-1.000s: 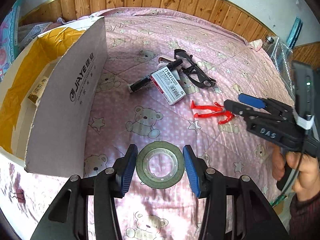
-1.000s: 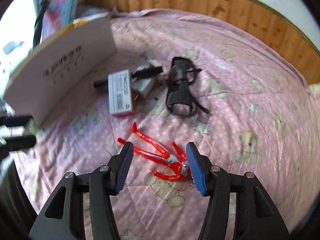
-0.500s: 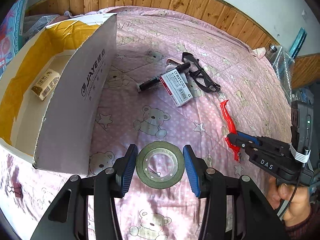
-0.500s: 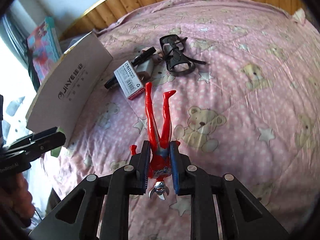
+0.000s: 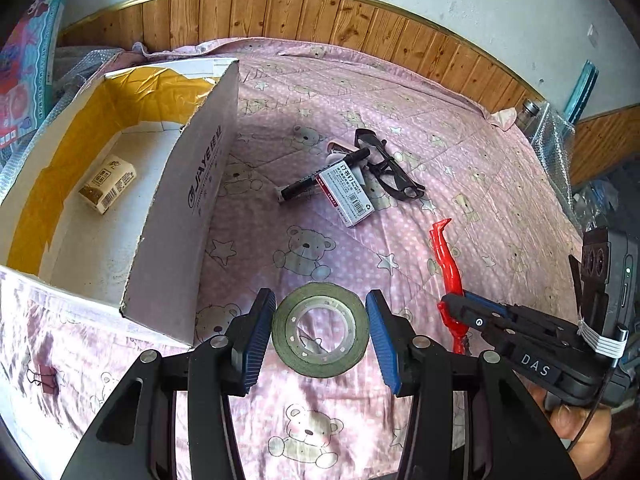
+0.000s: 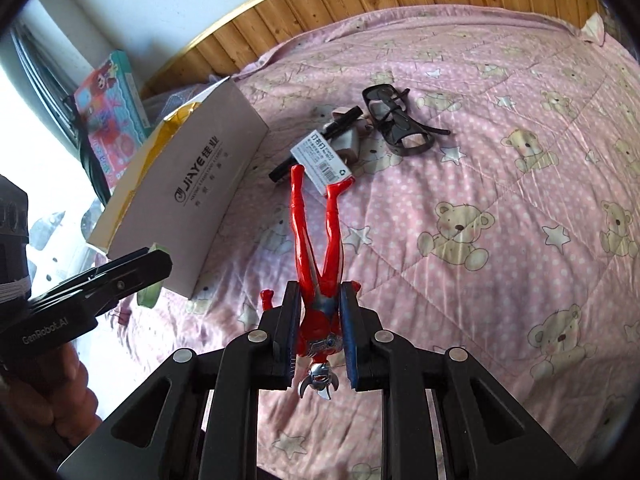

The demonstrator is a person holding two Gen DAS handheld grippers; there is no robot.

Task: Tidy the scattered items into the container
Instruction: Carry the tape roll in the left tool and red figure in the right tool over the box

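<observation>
A red toy figure [image 6: 318,264] hangs above the pink quilt, legs pointing away, with my right gripper [image 6: 320,328] shut on its torso; in the left wrist view the red toy figure [image 5: 446,256] sticks out of that right gripper [image 5: 460,312]. My left gripper [image 5: 320,332] stands open around a green tape roll [image 5: 320,334] lying flat on the quilt, its fingers apart from it. The open cardboard box [image 5: 176,216] stands to the left with a small tan packet [image 5: 107,182] inside. A black marker [image 5: 320,176], a staples box [image 5: 346,192] and dark glasses [image 5: 390,168] lie together mid-quilt.
A wooden panelled wall [image 5: 320,20] runs behind the bed. A binder clip [image 5: 44,376] lies on the quilt at lower left. A colourful toy package [image 6: 116,116] leans behind the cardboard box [image 6: 192,200]. A bottle and bubble wrap [image 5: 548,128] sit at the right edge.
My right gripper shut on the red toy figure and lifted it off the quilt, pulling back toward the near edge. My left gripper stayed open around the tape roll.
</observation>
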